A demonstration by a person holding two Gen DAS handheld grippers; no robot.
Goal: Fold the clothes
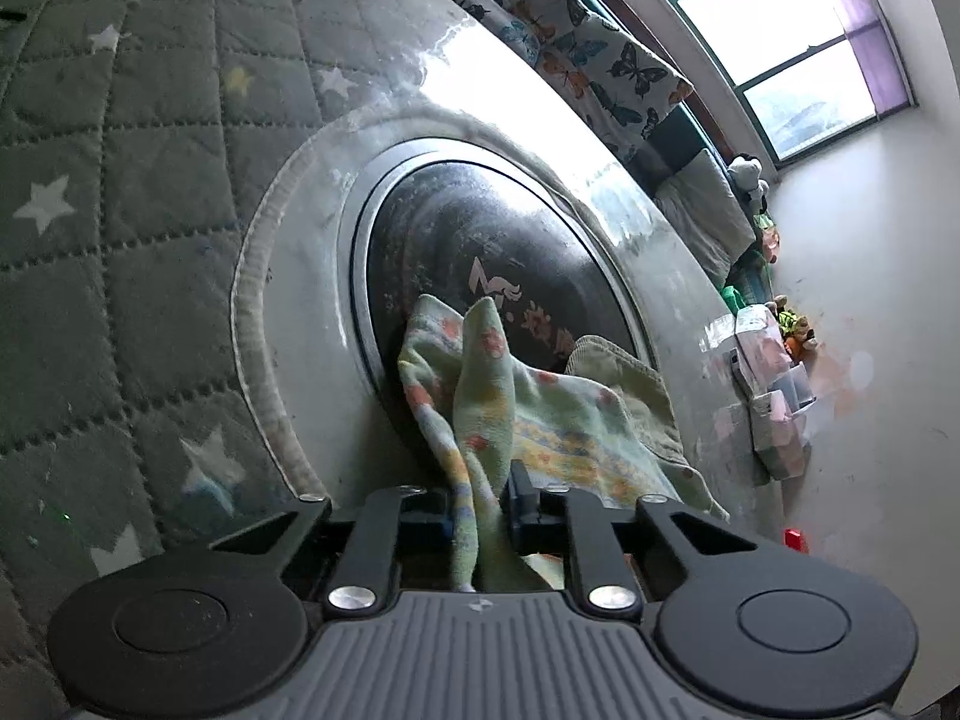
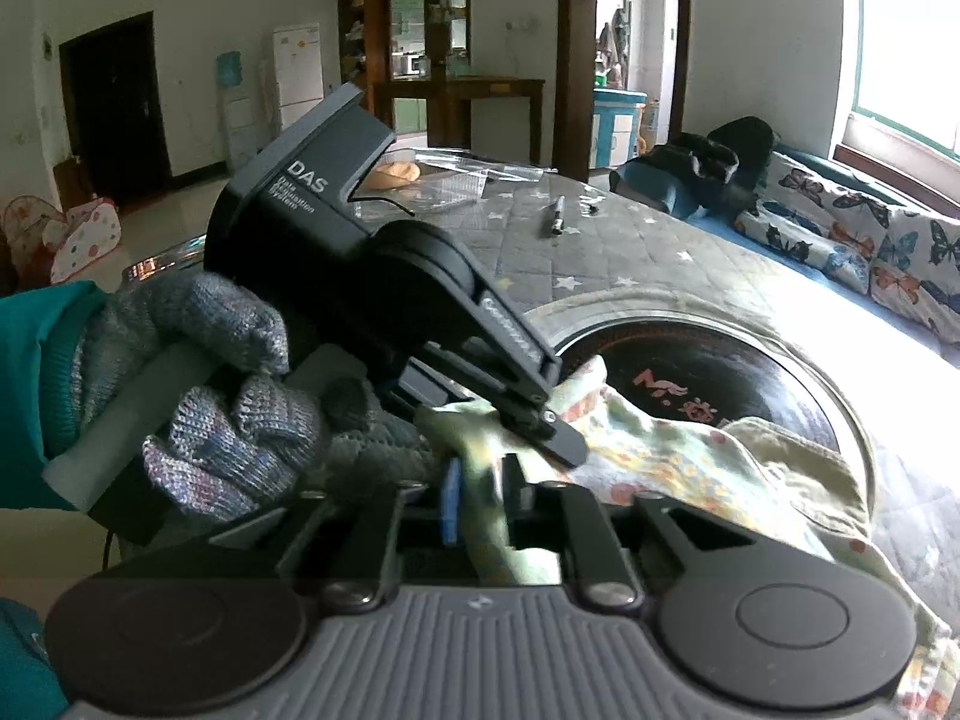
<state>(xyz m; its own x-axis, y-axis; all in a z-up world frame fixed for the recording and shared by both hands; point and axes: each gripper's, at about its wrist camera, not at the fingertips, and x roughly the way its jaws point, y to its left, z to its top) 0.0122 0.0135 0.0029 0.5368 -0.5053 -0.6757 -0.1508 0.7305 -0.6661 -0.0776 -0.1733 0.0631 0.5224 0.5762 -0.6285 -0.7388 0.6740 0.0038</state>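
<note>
Cloth (image 1: 528, 420) with a pale green flower print lay low in the middle of both frames, over the rim of a dark round plate (image 1: 510, 264) set in the table (image 1: 150, 210). A grey quilt with white stars covered the table on the left of the left wrist frame. The left gripper (image 1: 483, 495) was clamped on a raised fold of the cloth, and the fold ran down between its fingers toward the camera. In the right wrist frame the right gripper (image 2: 483, 480) was also closed on a bunch of the same cloth, although this part was blurred. The left gripper came in from the upper left of that frame, and a gloved hand (image 2: 240, 396) held it. The two grippers were very close together. A butterfly cushion (image 2: 870, 252) lay at the right edge.
</note>
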